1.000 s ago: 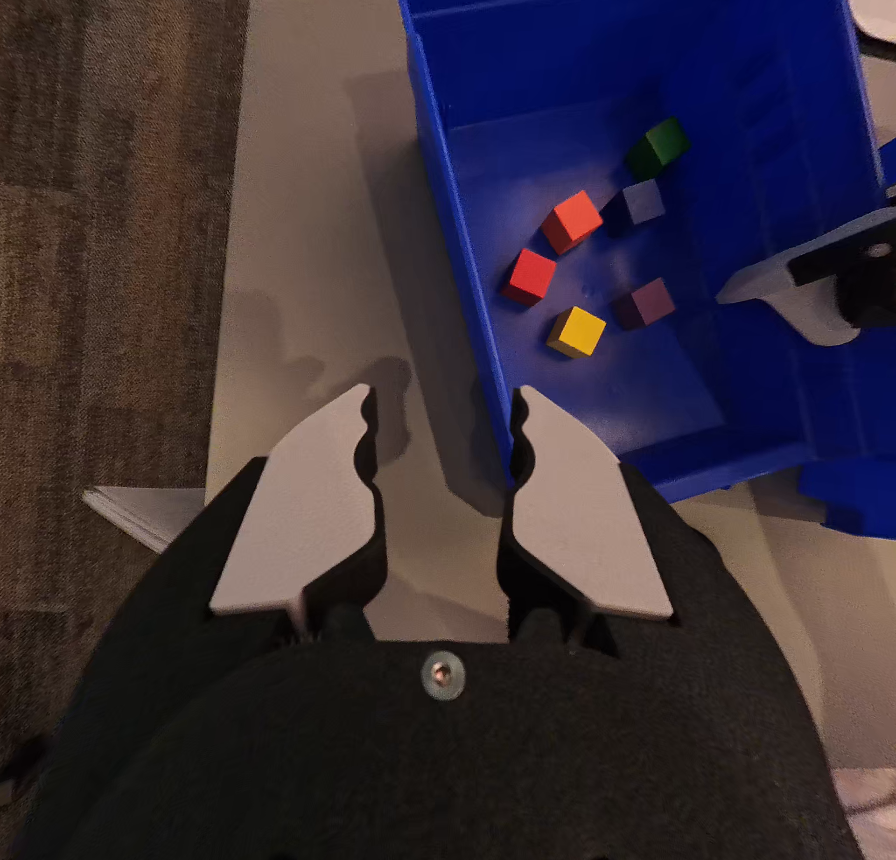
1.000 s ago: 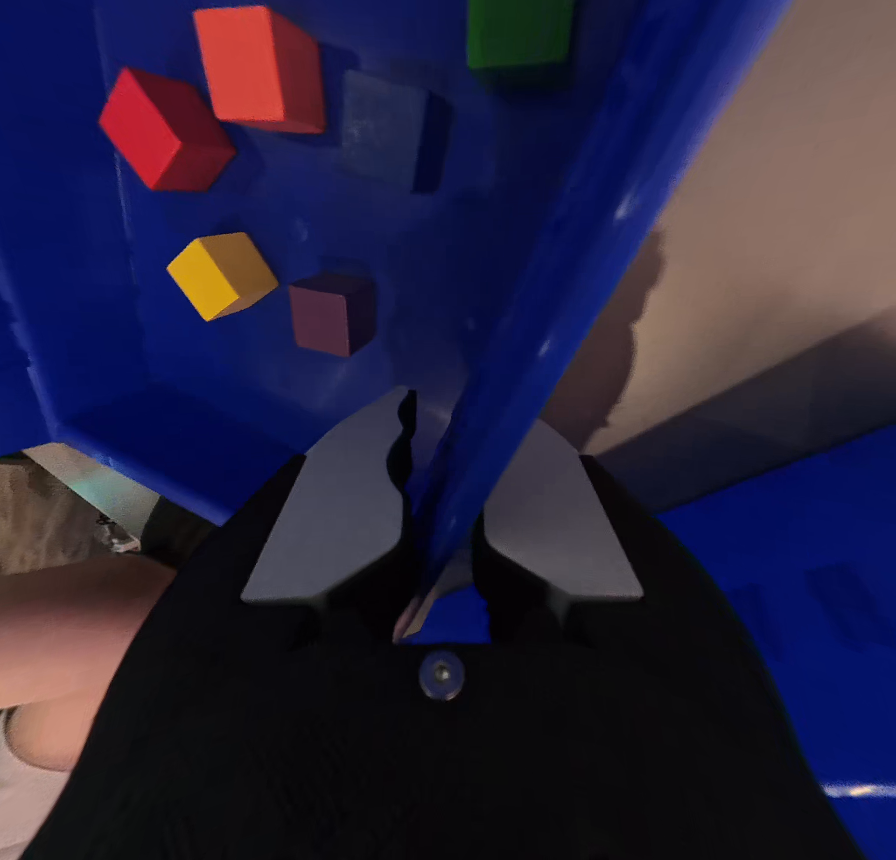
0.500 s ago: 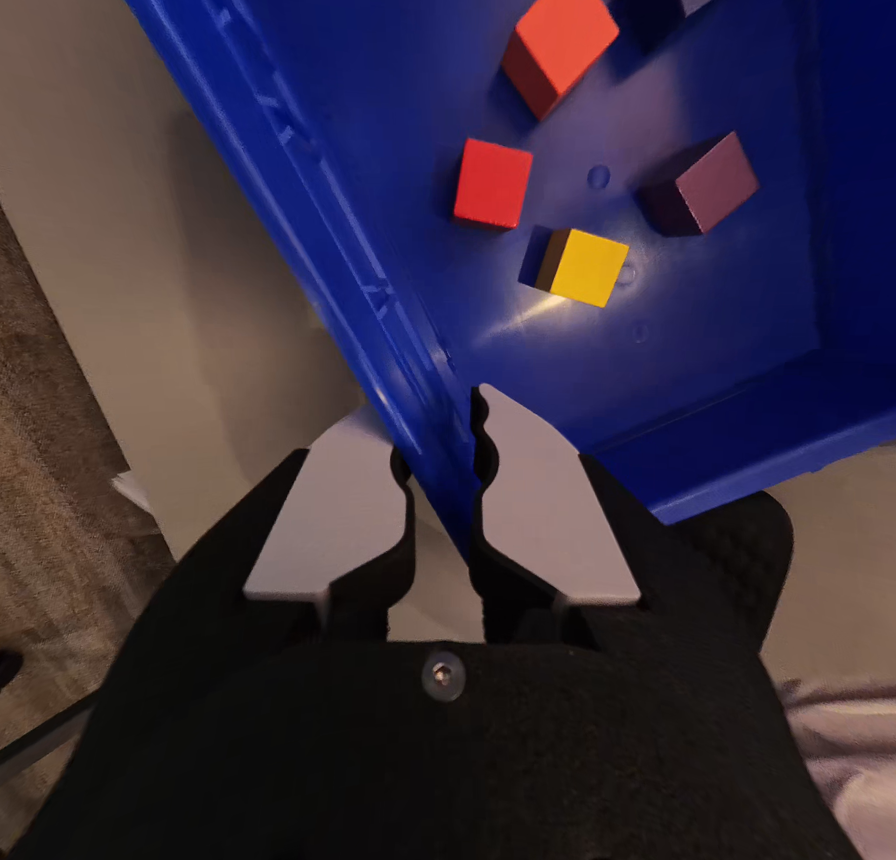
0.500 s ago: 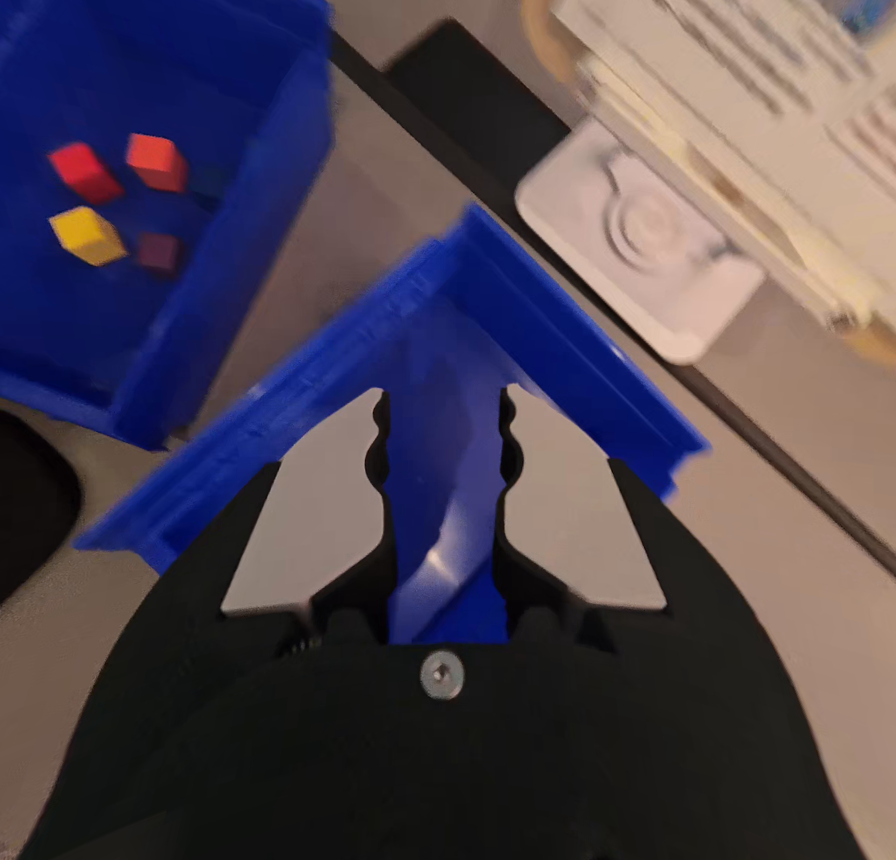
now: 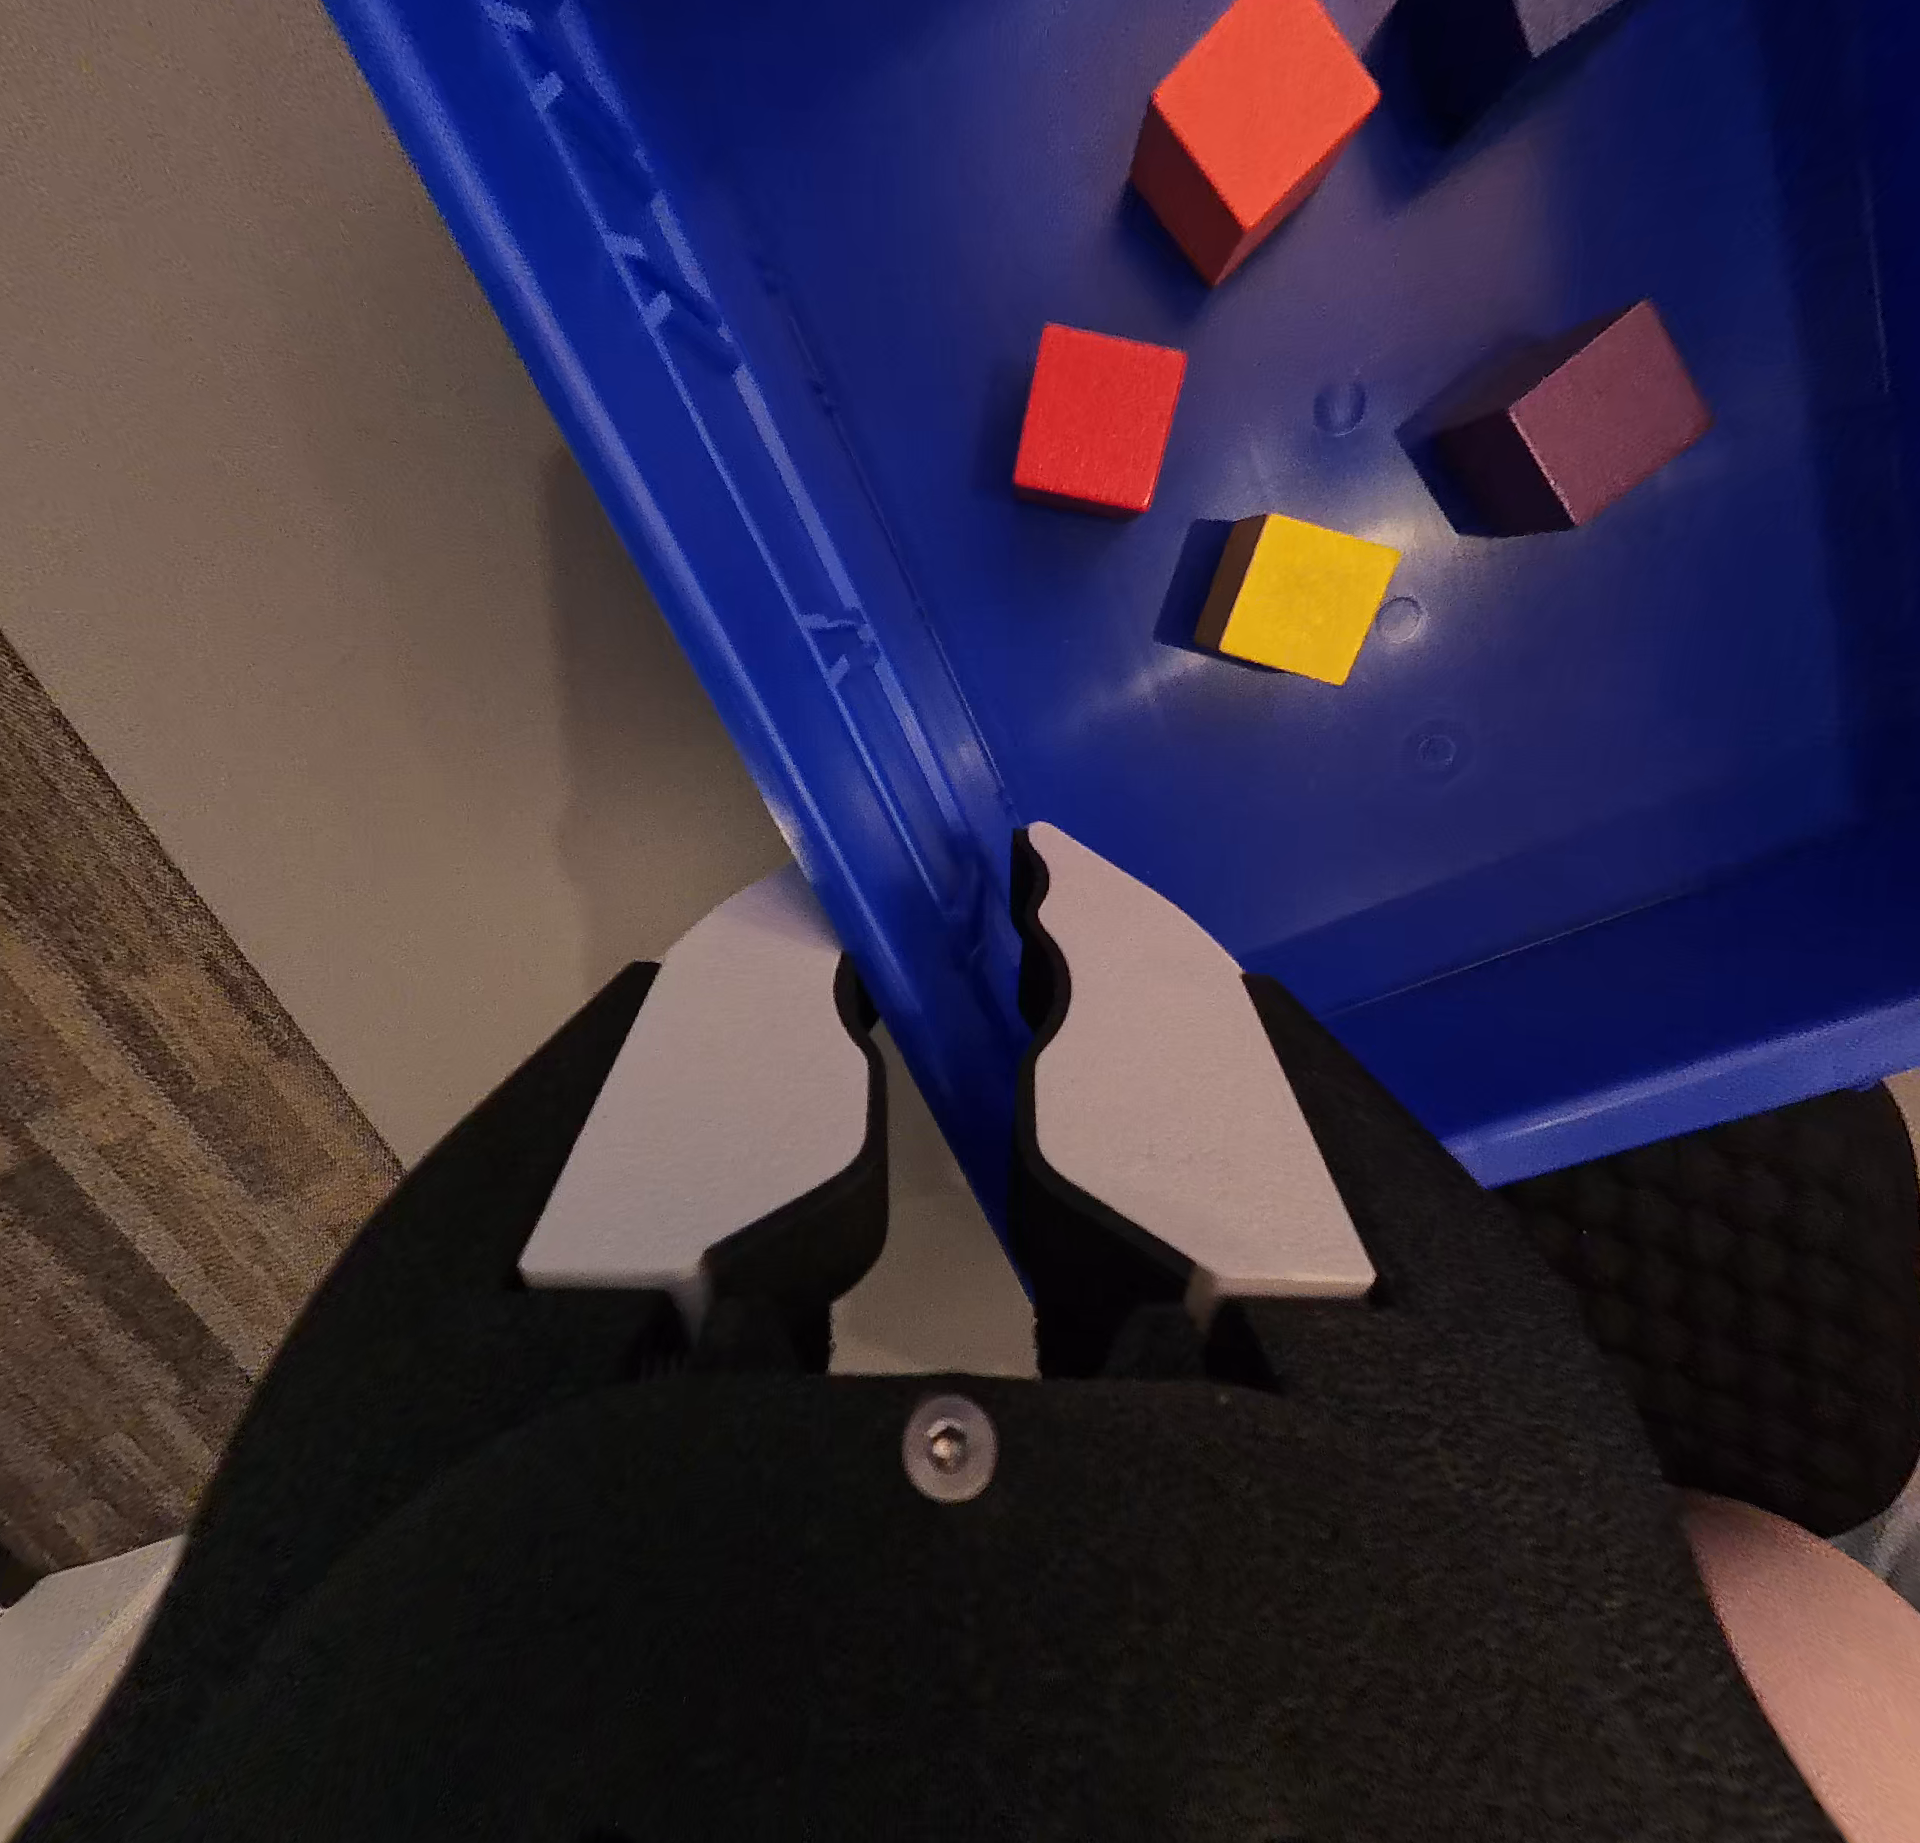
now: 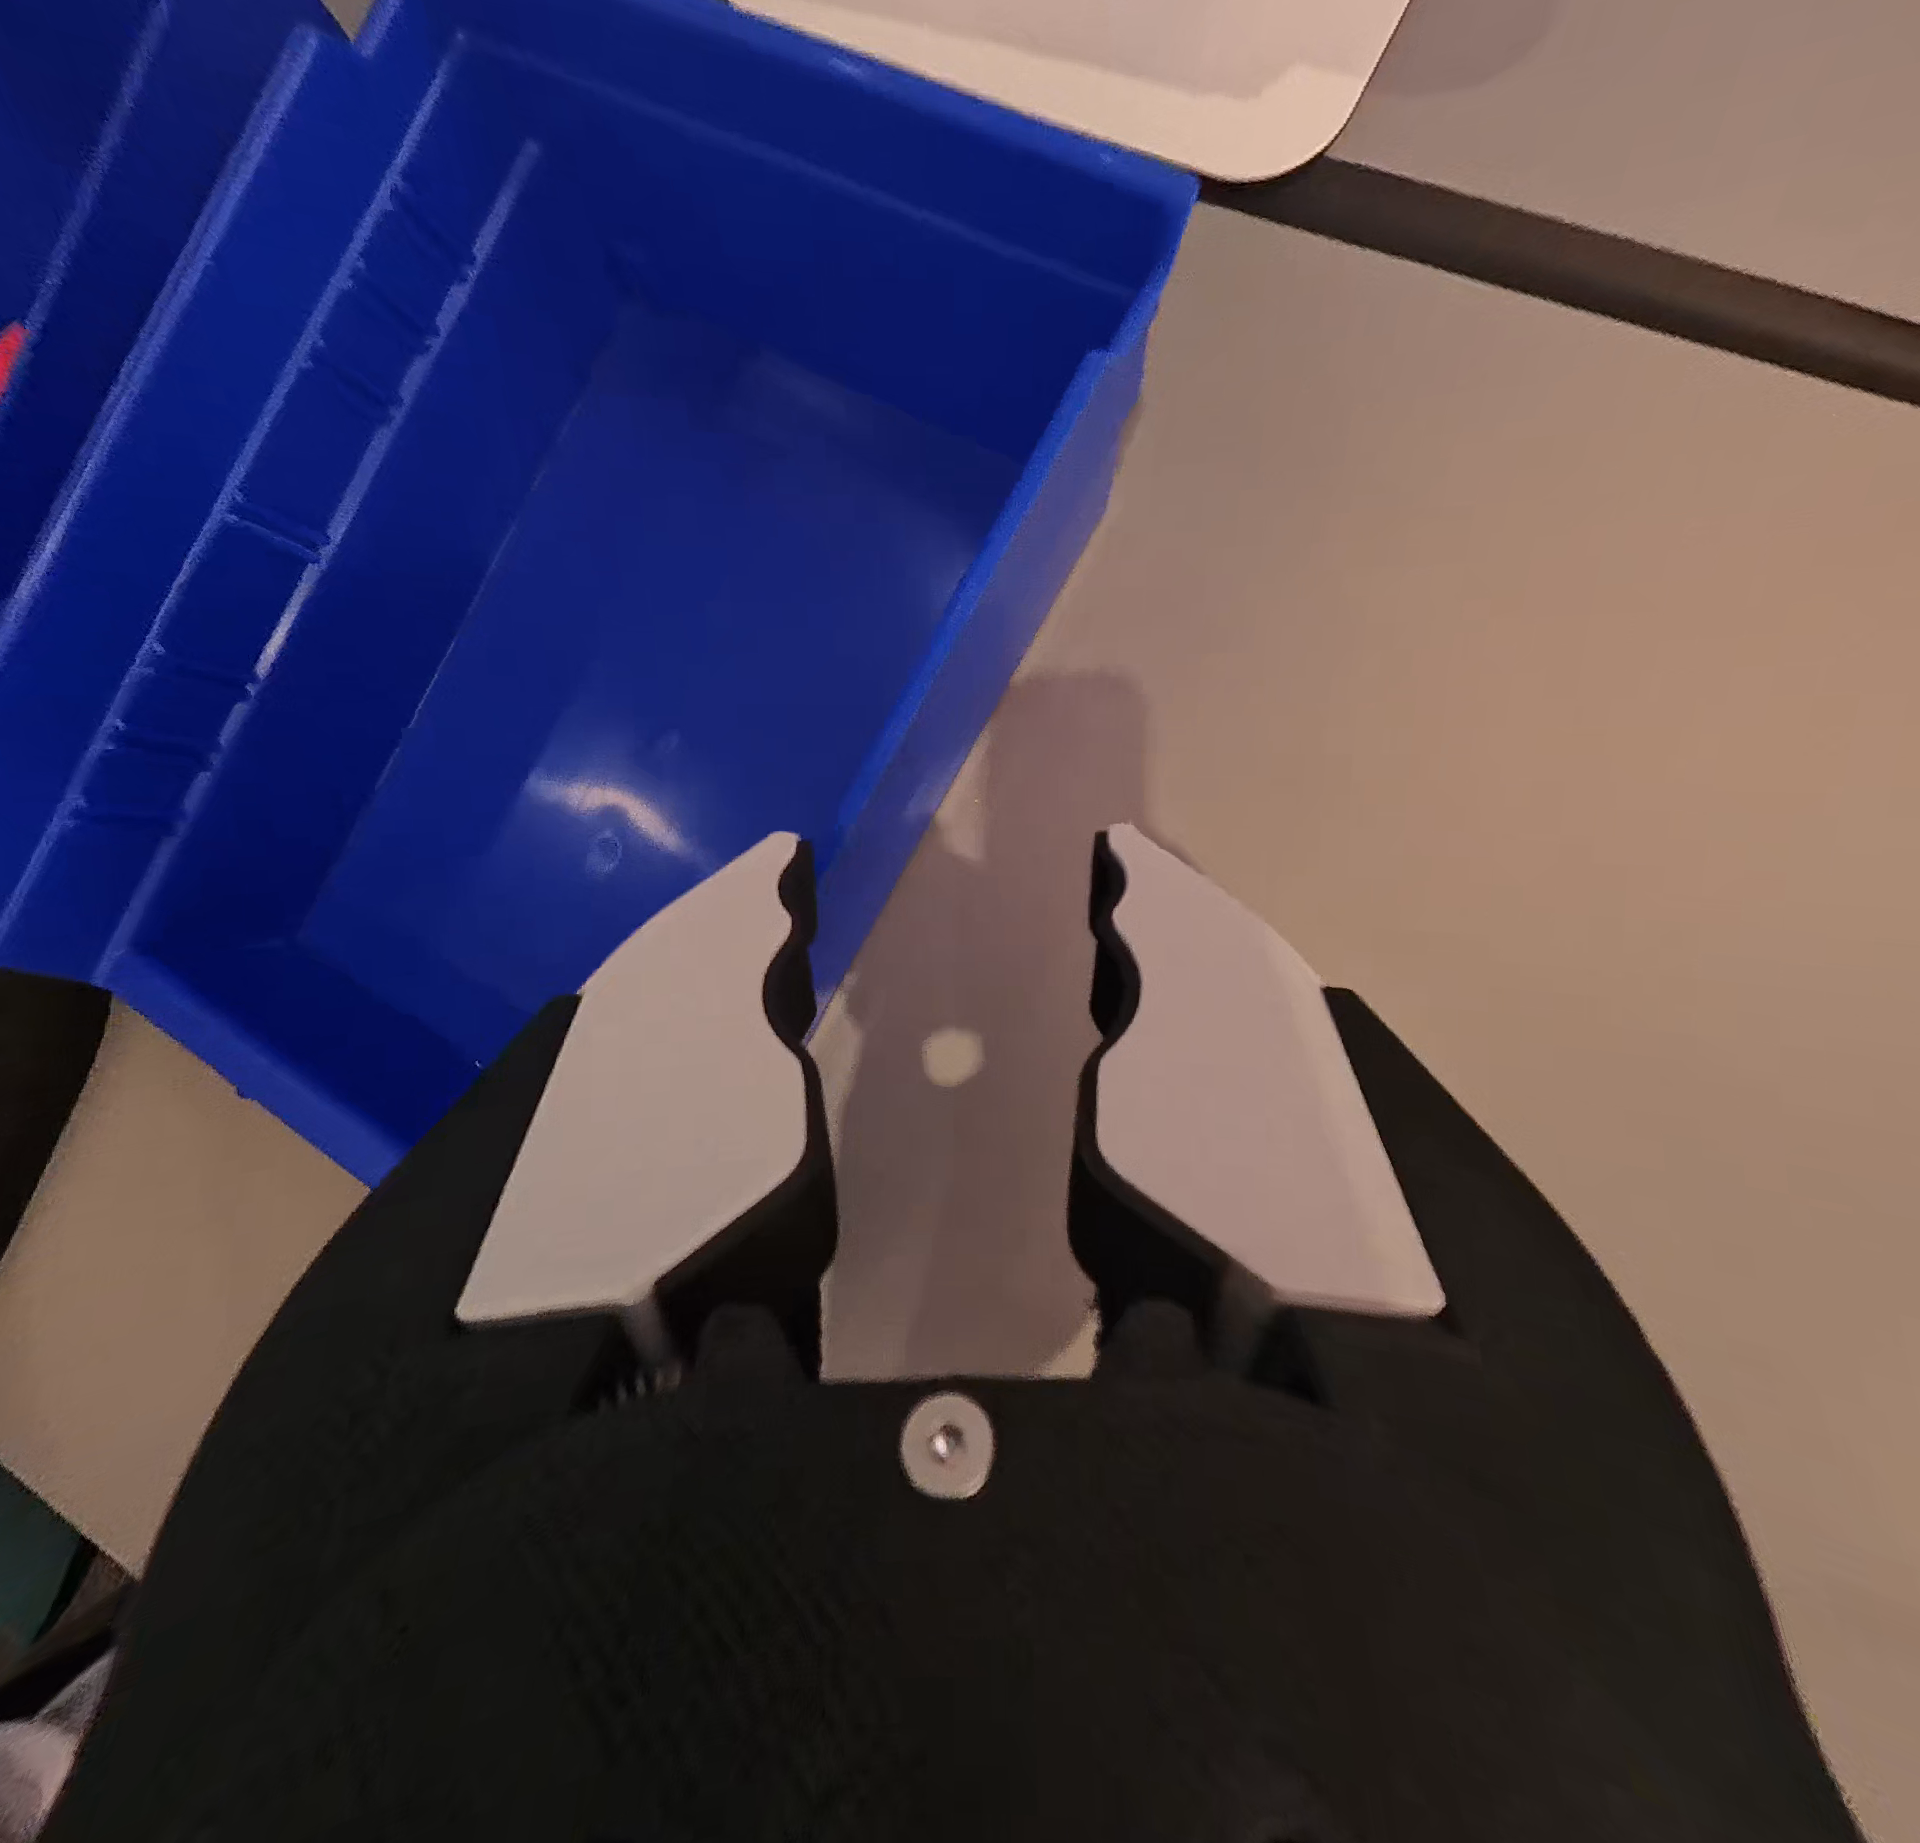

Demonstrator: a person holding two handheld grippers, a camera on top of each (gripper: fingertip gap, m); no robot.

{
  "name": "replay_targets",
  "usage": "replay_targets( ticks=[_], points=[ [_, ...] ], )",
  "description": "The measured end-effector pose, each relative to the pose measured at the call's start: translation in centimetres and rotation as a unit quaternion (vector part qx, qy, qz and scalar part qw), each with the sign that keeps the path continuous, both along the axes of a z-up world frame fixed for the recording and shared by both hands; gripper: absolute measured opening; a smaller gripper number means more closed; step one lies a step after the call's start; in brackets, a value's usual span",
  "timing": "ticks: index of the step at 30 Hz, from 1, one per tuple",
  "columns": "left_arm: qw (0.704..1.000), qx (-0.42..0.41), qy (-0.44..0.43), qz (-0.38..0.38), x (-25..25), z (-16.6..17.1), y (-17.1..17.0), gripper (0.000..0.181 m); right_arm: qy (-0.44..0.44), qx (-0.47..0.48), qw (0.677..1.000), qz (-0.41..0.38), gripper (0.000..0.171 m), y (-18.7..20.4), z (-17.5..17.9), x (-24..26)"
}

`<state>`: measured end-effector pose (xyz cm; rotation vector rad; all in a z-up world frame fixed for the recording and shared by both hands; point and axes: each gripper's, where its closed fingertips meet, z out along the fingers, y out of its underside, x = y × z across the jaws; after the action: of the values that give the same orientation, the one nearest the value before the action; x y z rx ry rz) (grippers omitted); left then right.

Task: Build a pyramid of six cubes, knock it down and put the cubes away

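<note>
Left tool (image 5: 935,920) clamps cube bin (image 5: 727,422) wall; right tool (image 6: 951,900) released, beside second bin (image 6: 1039,505) over worktop (image 6: 1507,650).

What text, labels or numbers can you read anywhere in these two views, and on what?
None readable in either view.
The blue bin held by the left gripper has moulded ridges on its wall, not letters.
The cubes, e.g. the yellow cube, have plain faces.
The empty blue bin and white plate bear no markings.

Left gripper (image 5: 925,920) clamping side wall of blue plastic bin (image 5: 727,505), one finger inside, one outside. Sitting on bin floor: orange wooden cube (image 5: 1257,110), red wooden cube (image 5: 1101,417), yellow wooden cube (image 5: 1299,598), purple wooden cube (image 5: 1590,422).
</note>
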<state>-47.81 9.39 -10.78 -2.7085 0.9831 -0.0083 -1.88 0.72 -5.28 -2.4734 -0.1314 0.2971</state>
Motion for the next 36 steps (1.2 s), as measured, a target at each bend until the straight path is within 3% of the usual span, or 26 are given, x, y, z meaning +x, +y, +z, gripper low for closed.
replay_targets(
  ticks=[5,11,16,17,19,22,29,36],
  points=[
    [1.000,-0.003,-0.002,0.001,0.1,0.0,-0.1,0.020,0.013,-0.004,1.000,-0.025,0.060,0.1,0.8,-0.4],
    [1.000,0.005,-0.018,0.004,0.3,0.4,-0.3,0.029,-0.037,-0.089,0.995,-0.036,0.069,-0.3,-2.5,-0.8],
    [0.996,0.054,-0.045,0.060,-1.0,3.5,-0.2,0.034,-0.019,-0.166,0.986,-0.010,0.067,-0.5,-5.0,-2.6],
    [0.994,0.068,-0.045,0.066,-1.4,4.3,-0.4,0.034,-0.017,-0.189,0.982,-0.004,0.063,-0.7,-5.6,-2.9],
    [0.990,0.106,-0.043,0.078,-2.1,6.2,-0.6,0.037,0.005,-0.228,0.974,0.013,0.028,-0.8,-6.4,-3.8],
    [0.983,0.158,-0.050,0.085,-2.4,8.9,-1.1,0.032,0.001,-0.247,0.969,-0.010,0.012,-0.3,-6.9,-2.6],
    [0.974,0.219,-0.041,0.040,0.1,11.8,-1.5,0.029,-0.004,-0.254,0.967,-0.009,0.008,0.0,-7.0,1.9],
    [0.969,0.242,-0.048,0.019,2.1,13.2,-1.7,0.028,-0.003,-0.252,0.966,-0.060,0.008,-2.5,-7.1,11.6]
  ],
)
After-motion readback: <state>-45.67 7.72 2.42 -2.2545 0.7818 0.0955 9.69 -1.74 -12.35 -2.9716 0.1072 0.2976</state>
